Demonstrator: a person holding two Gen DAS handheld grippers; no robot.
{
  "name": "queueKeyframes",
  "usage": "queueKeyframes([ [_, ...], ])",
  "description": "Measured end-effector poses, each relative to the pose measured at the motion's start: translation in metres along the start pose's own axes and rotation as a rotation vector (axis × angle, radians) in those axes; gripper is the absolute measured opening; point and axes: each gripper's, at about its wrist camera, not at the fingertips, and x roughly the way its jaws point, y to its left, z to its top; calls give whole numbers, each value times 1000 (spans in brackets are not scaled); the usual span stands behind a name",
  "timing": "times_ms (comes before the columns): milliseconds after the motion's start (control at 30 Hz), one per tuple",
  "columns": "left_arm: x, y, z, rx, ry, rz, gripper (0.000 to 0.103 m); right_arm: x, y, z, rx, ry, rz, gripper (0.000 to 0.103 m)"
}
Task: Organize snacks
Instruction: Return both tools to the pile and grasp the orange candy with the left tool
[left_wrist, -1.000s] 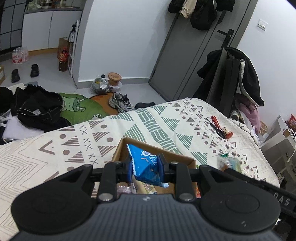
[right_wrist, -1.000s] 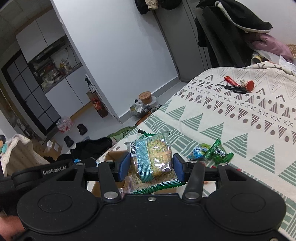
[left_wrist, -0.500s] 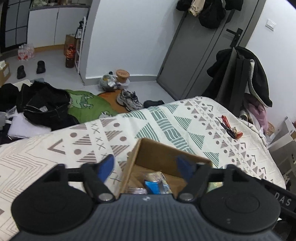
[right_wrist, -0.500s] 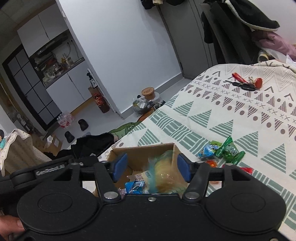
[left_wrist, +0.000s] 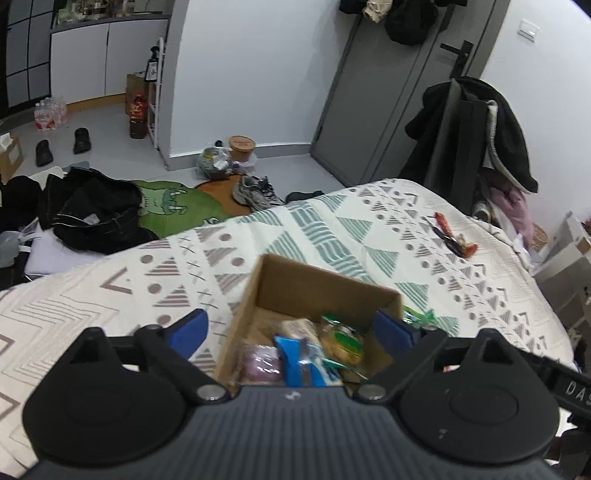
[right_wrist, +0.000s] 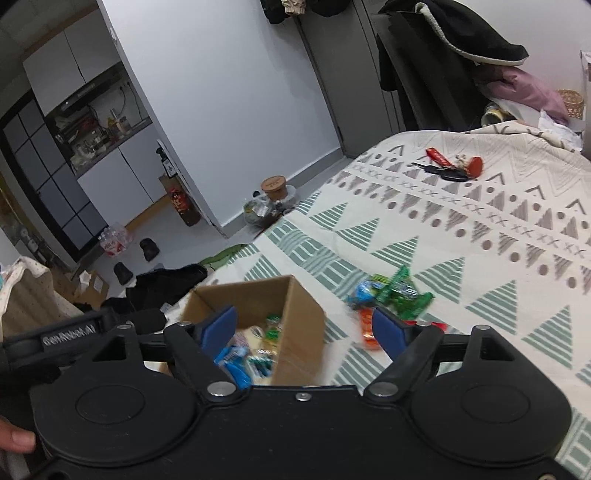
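Note:
A brown cardboard box (left_wrist: 314, 284) stands on the patterned bed cover, holding a blue packet (left_wrist: 295, 354), a cake in a clear wrapper (left_wrist: 341, 341) and other snacks. My left gripper (left_wrist: 291, 330) is open and empty above the box. In the right wrist view the box (right_wrist: 295, 314) sits low at centre. My right gripper (right_wrist: 304, 328) is open and empty over the box's right side. Loose green, blue and orange snacks (right_wrist: 391, 295) lie on the cover just right of the box.
Keys with a red tag (right_wrist: 448, 168) lie farther back on the bed cover (right_wrist: 480, 229). A dark coat (left_wrist: 476, 125) hangs on a chair past the bed. Black clothes (left_wrist: 92, 214), shoes and a green mat lie on the floor to the left.
Both grippers opened. The left let go of the blue packet and the right let go of the wrapped cake; both now lie in the box. The right view has shifted toward the loose snacks.

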Motion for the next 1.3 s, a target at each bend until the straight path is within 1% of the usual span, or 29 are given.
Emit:
queueKeyframes([
  [67,-4,-6,-2,-2,2,-8,103,-6,-7,0,-2,9,-11,83],
  [267,-15,-31,-9,28,-2,-40,103,-22,-25,0,-26,22,-33,92],
  [333,-18,-39,-11,31,-2,-58,103,-26,-33,1,-28,19,-35,92],
  [433,-23,-51,-13,38,-7,-65,103,-32,-44,3,-36,16,-42,92],
  [500,-24,-60,-15,51,3,-80,103,-35,-53,5,-52,13,-40,92],
  [600,-26,-77,-19,93,2,-52,103,-40,-68,5,-69,7,-49,92],
  [733,-24,-93,-24,118,5,-55,103,-43,-87,4,-64,5,-46,92],
  [833,-21,-105,-27,140,4,-56,103,-43,-96,2,-91,4,-50,92],
  [967,-20,-122,-35,179,-20,-69,102,-40,-110,0,-94,-4,-67,98],
  [1000,-18,-126,-36,186,-20,-72,100,-40,-114,-1,-88,-8,-67,98],
  [1067,-14,-133,-39,192,-18,-81,100,-37,-122,-3,-74,-9,-51,99],
  [1133,-9,-138,-43,196,-10,-82,95,-34,-127,-5,-76,-5,-38,99],
  [1233,0,-146,-46,202,3,-89,85,-29,-130,-7,-93,-14,-12,99],
  [1300,7,-150,-49,206,14,-86,76,-26,-133,-8,-90,-20,18,98],
])
